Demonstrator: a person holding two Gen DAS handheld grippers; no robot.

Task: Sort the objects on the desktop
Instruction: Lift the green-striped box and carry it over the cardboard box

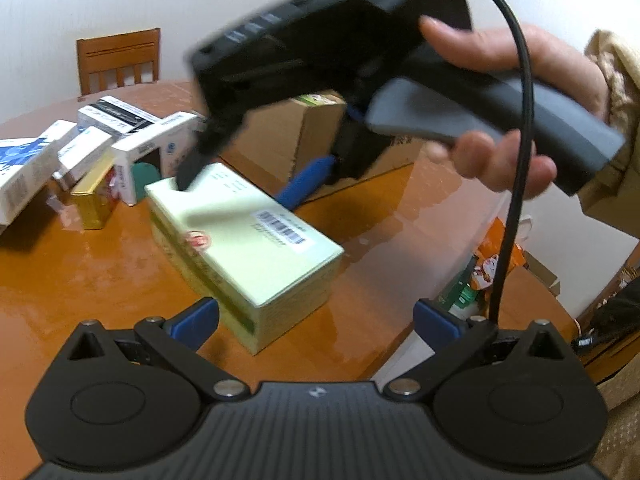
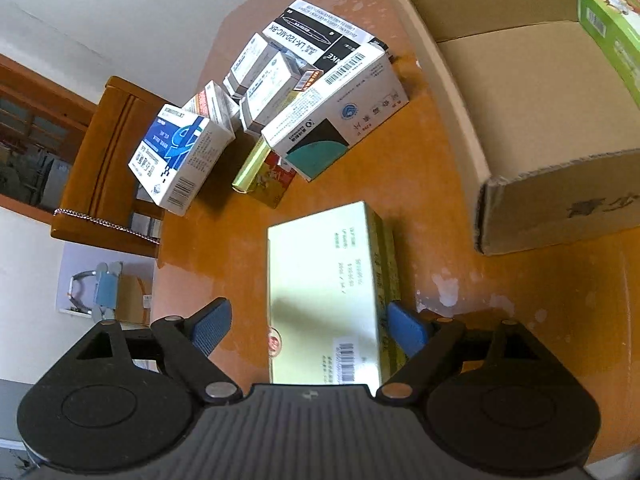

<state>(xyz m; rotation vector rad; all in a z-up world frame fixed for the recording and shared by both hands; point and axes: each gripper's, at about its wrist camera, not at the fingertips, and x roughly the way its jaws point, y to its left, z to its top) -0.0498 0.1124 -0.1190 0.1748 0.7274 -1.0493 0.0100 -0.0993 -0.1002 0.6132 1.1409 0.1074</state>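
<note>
A pale green box with a barcode label lies flat on the orange-brown table. My right gripper straddles it from above, jaws wide. Its left pad stands clear of the box, and its right pad sits close beside the box's long side. In the left wrist view a hand holds this gripper over the box's far end. My left gripper is open low over the table, with the box's near corner just ahead of its fingers.
An open cardboard carton stands right of the box with a bright green package inside. A pile of several white, blue and gold small boxes lies behind. A wooden chair stands at the table's far edge.
</note>
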